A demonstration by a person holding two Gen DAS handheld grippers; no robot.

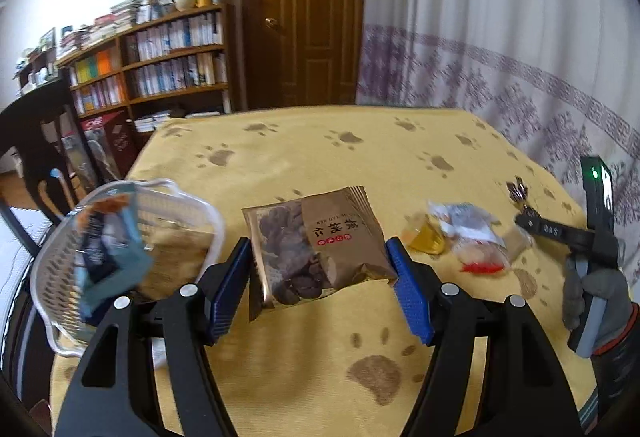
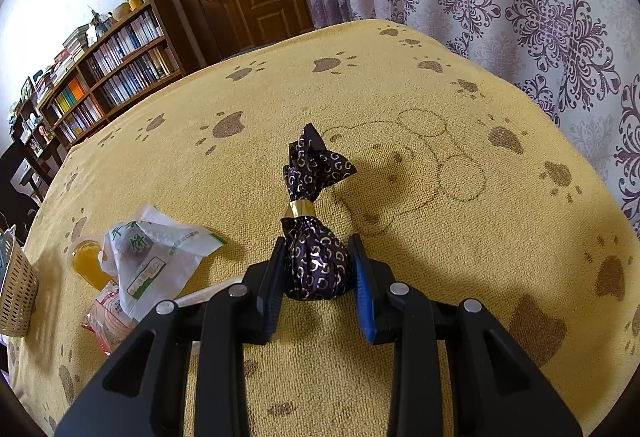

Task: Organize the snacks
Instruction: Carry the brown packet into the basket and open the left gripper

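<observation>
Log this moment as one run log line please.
left gripper: open, jaws flanking brown walnut packet | right gripper: shut on purple foil candy | basket: holds snacks

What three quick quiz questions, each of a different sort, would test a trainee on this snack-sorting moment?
1. True or false: the right gripper has its fingers on either side of the dark purple foil-wrapped candy.
2. Multiple choice: the brown walnut snack packet lies between the fingers of the left gripper, whose jaws are: A) wide apart, B) clamped flat together, C) out of view.
3. Fill in: to the left of the packet, a white plastic ____ already holds a blue-grey snack packet.

Key: 1 true; 2 A; 3 basket.
</observation>
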